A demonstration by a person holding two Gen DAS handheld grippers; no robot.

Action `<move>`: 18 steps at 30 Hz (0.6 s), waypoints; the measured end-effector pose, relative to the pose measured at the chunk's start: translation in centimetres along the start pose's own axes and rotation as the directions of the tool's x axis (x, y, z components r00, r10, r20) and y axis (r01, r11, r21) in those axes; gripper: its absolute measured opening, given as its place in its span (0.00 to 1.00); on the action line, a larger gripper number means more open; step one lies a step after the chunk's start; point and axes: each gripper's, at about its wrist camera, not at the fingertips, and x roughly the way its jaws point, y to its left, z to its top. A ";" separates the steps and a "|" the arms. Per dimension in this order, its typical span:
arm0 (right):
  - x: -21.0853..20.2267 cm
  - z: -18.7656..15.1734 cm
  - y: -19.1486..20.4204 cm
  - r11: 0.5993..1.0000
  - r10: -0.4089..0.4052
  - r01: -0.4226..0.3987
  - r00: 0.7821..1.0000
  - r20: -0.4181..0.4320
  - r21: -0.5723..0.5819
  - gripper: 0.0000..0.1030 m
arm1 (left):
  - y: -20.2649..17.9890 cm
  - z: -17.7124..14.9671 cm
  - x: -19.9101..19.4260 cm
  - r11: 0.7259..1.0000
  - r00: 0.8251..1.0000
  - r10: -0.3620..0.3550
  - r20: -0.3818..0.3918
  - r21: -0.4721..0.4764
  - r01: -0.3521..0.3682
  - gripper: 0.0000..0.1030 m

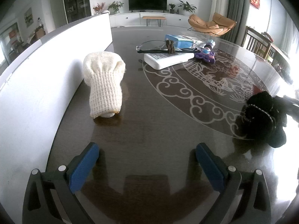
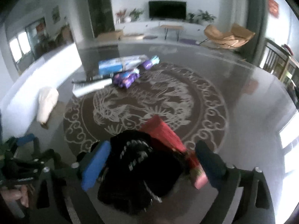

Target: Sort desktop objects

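Fabric, black and crumpled with pale beaded trim [image 2: 138,169], lies on the dark glossy desk [image 2: 233,97] between the released right gripper [image 2: 149,166] pads, partly over a red box [image 2: 164,136]; likely light and floppy, best pinched mid-bunch; left gripper [image 1: 147,166] hovers open, empty.

Both tools look alike. The left gripper [image 1: 147,155] has two black plastic fingers, each faced with a flat blue pad [image 1: 85,165], and round silver screws [image 1: 62,168] sit on the dark angled arms behind them. The right gripper [image 2: 151,160] has the same blue pads [image 2: 96,165] and black frame, with small silver screw heads [image 2: 257,169] near its hinges.
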 end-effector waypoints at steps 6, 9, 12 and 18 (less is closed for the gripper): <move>-2.5 -2.5 0.5 1.000 -0.001 0.001 1.000 0.016 -0.026 0.94 | 0.1 -0.1 -0.1 1.000 1.000 0.002 0.001 -0.001 -0.002 1.00; -2.7 -3.8 1.5 0.998 0.043 -0.043 0.999 -0.004 -0.048 0.94 | 0.1 -0.1 -0.1 1.000 1.000 0.001 0.001 -0.001 -0.001 1.00; -3.0 -5.3 3.3 0.989 0.102 -0.106 0.994 -0.038 -0.106 0.94 | 0.1 -0.1 -0.1 1.000 1.000 0.001 0.001 -0.001 -0.001 1.00; -1.6 -7.1 6.4 0.964 0.146 -0.168 0.983 -0.115 -0.204 0.94 | 0.1 -0.1 -0.1 1.000 1.000 0.001 0.001 -0.001 -0.001 1.00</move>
